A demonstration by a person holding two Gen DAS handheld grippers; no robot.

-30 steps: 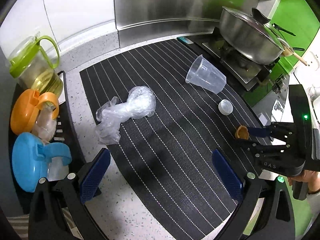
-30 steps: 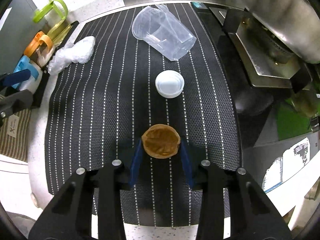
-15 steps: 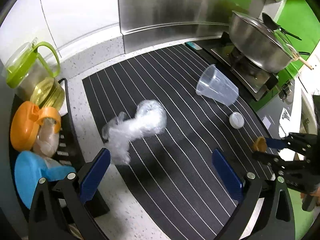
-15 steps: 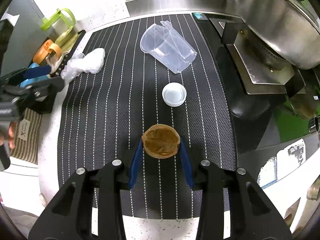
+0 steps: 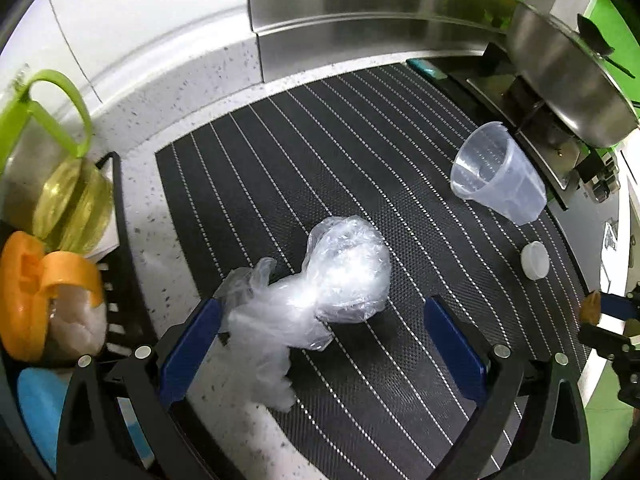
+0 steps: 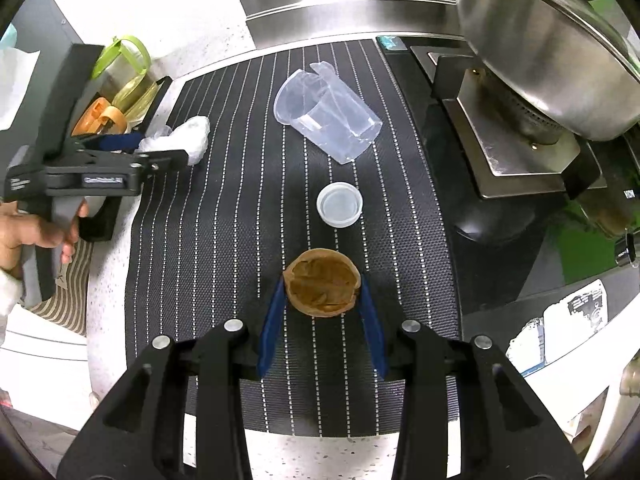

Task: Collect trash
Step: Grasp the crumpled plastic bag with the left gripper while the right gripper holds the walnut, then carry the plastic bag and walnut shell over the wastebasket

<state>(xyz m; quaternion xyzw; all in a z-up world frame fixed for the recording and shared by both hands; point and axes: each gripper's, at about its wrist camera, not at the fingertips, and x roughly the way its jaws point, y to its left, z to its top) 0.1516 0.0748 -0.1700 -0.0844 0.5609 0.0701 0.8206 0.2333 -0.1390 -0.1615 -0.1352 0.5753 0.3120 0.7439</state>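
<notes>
A crumpled clear plastic bag (image 5: 320, 296) lies on the black striped mat (image 5: 320, 184), between the wide-open fingers of my left gripper (image 5: 320, 320); it also shows in the right wrist view (image 6: 184, 140). My right gripper (image 6: 322, 292) is shut on a brown walnut shell (image 6: 322, 288), held above the mat's front part; the shell also shows in the left wrist view (image 5: 591, 307). A clear plastic cup (image 6: 326, 118) lies on its side further back, and a small white lid (image 6: 339, 204) lies between the cup and the shell.
A rack at the left holds a green-handled oil jug (image 5: 64, 184), an orange-lidded container (image 5: 44, 296) and a blue one (image 5: 36, 408). A steel pot (image 6: 552, 40) sits on the stove at the right. A steel backsplash (image 5: 360, 8) stands behind.
My left gripper has moved forward and down to the plastic bag, which now lies between its open fingers. My right gripper has risen and drawn back a little, still holding the shell.
</notes>
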